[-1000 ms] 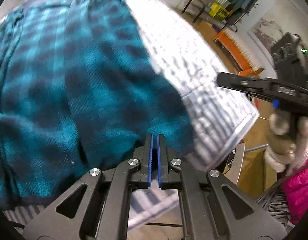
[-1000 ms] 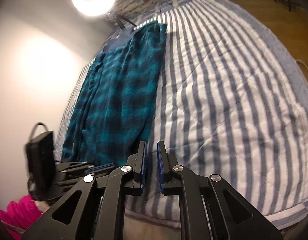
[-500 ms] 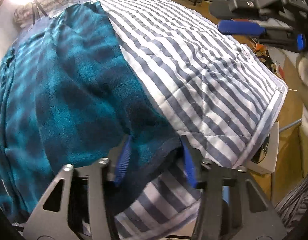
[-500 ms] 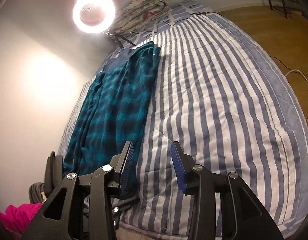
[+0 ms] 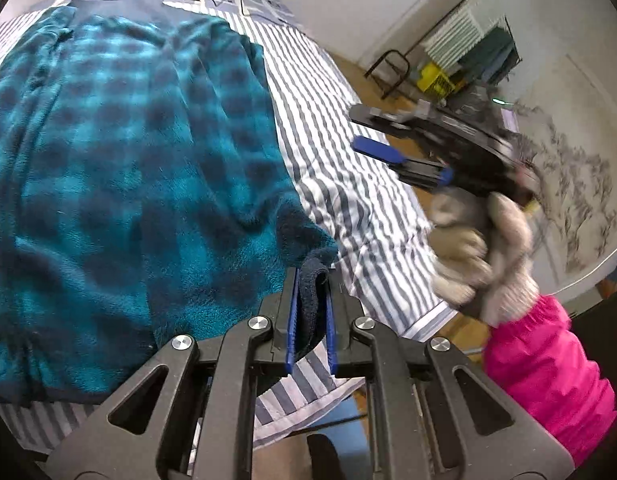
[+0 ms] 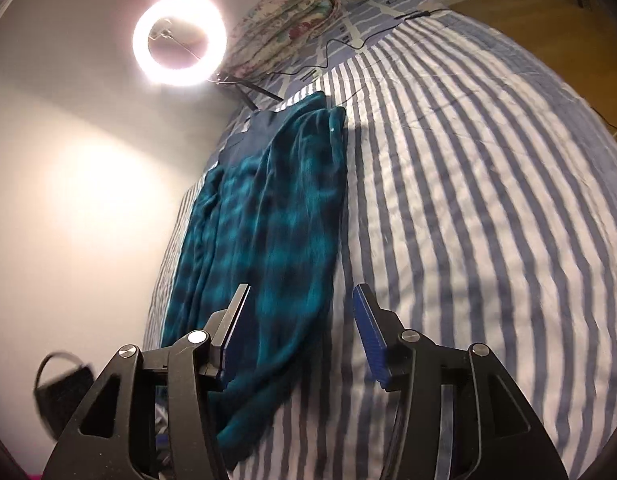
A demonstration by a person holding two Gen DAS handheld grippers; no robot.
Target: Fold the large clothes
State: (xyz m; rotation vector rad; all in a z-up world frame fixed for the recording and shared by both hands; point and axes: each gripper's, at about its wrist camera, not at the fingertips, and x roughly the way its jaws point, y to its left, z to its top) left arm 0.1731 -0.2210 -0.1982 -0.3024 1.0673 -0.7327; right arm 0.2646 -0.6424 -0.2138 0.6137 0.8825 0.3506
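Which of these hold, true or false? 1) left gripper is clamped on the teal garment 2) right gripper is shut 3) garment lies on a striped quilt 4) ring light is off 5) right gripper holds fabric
1) Left gripper is clamped on the teal plaid garment: true, a dark hem corner sits between its pads.
2) Right gripper is shut: false, its jaws stand wide apart.
3) The garment lies on a striped quilt: true.
4) The ring light is off: false, it glows brightly.
5) Right gripper holds fabric: false, nothing is between its fingers; it hovers over the garment's edge.
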